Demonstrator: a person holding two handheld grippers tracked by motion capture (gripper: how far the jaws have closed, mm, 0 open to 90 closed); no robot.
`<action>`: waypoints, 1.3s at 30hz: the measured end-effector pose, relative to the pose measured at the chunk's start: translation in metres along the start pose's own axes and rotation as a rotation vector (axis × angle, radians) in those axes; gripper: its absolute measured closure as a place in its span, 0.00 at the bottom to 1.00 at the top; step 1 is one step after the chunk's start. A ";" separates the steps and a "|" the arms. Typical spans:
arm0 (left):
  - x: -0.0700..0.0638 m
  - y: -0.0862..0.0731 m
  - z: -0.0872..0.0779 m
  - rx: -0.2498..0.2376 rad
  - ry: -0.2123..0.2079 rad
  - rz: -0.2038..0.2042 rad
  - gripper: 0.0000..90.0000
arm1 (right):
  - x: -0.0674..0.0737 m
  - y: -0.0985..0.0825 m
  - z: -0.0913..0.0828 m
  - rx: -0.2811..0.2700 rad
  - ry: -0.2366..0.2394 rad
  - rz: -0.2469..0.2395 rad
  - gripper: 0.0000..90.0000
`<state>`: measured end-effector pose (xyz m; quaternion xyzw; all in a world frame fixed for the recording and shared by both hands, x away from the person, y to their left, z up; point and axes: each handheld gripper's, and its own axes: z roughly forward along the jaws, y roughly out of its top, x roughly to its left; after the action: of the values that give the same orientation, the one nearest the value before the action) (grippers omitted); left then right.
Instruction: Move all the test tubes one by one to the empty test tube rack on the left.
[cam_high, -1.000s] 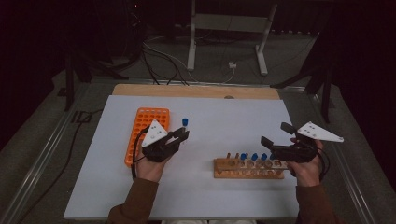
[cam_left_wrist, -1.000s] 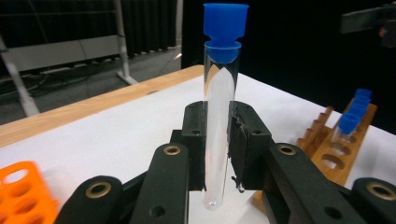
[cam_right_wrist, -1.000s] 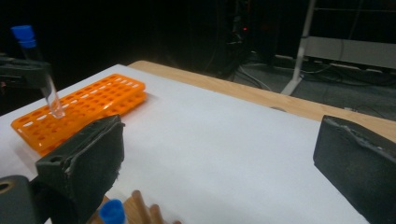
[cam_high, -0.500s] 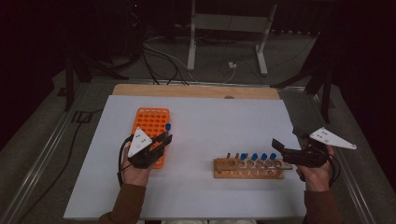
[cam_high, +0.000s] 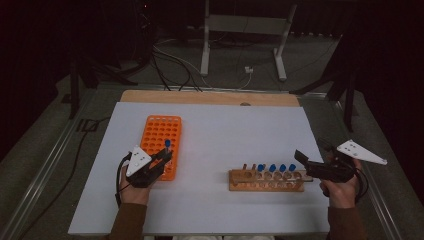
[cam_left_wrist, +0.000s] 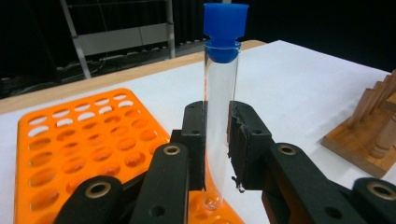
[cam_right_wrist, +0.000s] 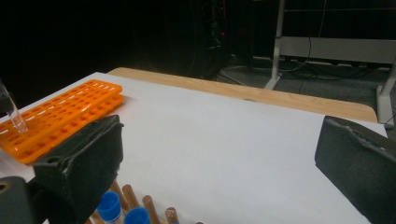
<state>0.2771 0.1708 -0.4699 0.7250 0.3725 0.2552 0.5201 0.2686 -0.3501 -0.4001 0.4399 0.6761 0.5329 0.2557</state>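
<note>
Upright between the jaws of the left gripper (cam_left_wrist: 217, 140), the clear test tube (cam_left_wrist: 219, 116) with its blue cap (cam_left_wrist: 226, 21) has its long axis near vertical, cap up, and the pads are clamped on its lower glass. Its rounded bottom hangs just above the near end of the orange rack (cam_high: 161, 145), so the coming move looks like a short straight drop into one of the holes below; which hole lies exactly under the tip I cannot tell. From the high view the left gripper (cam_high: 150, 167) sits over the rack's near right corner. The right gripper (cam_high: 320, 167) is well apart from the tube, jaws spread wide with nothing between them, just beside the end of the wooden rack (cam_high: 267, 180) that holds more blue-capped tubes (cam_high: 277, 168). No brand, label or writing is legible.
</note>
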 end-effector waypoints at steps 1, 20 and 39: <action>0.000 -0.001 -0.001 0.001 -0.004 -0.004 0.87 | 0.000 -0.001 0.000 -0.001 0.000 0.002 0.01; -0.005 -0.023 -0.004 0.162 -0.014 0.022 0.87 | -0.003 -0.007 -0.005 -0.004 0.001 0.015 0.01; -0.009 -0.026 0.002 0.245 0.004 0.032 0.86 | -0.001 -0.009 -0.004 0.009 -0.003 0.002 0.01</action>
<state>0.2664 0.1668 -0.4950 0.7885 0.3903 0.2174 0.4227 0.2631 -0.3535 -0.4077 0.4425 0.6778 0.5293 0.2543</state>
